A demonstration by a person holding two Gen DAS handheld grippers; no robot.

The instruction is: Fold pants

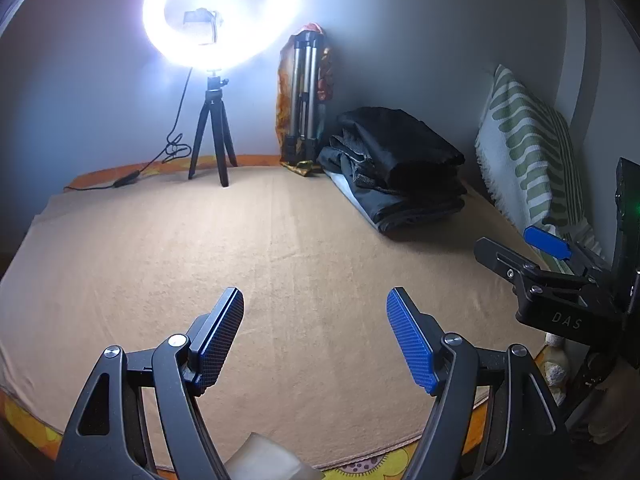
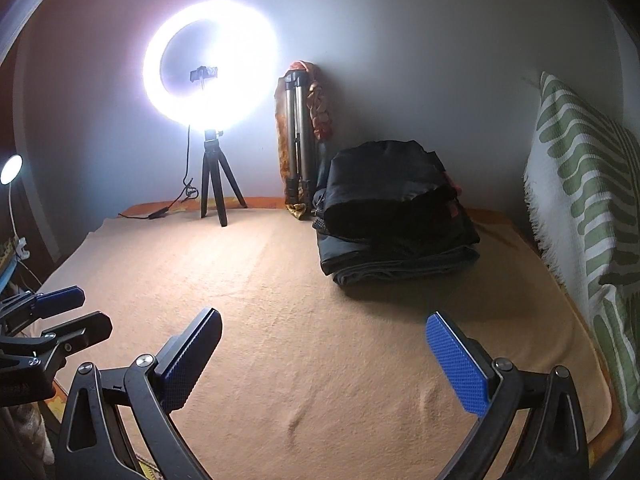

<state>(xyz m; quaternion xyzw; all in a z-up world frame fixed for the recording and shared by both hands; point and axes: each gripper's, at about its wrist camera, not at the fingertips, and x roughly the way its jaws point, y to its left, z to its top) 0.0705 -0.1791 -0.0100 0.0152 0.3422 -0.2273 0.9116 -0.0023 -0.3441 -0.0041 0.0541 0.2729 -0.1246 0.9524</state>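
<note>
A stack of folded dark pants (image 1: 396, 168) lies at the back right of the tan blanket (image 1: 240, 248), near the wall; it also shows in the right wrist view (image 2: 396, 216). My left gripper (image 1: 316, 304) is open and empty above the blanket's front part. My right gripper (image 2: 324, 328) is open and empty above the blanket, the stack ahead and slightly right of it. Each gripper appears in the other's view: the right one at the right edge (image 1: 520, 248), the left one at the left edge (image 2: 80, 312).
A lit ring light on a small black tripod (image 1: 212, 148) stands at the back, its cable trailing left. A folded silver tripod (image 1: 304, 96) leans in the corner. A green-and-white patterned cushion (image 2: 580, 184) stands along the right side. An orange patterned sheet (image 1: 360, 464) shows beneath the blanket's front edge.
</note>
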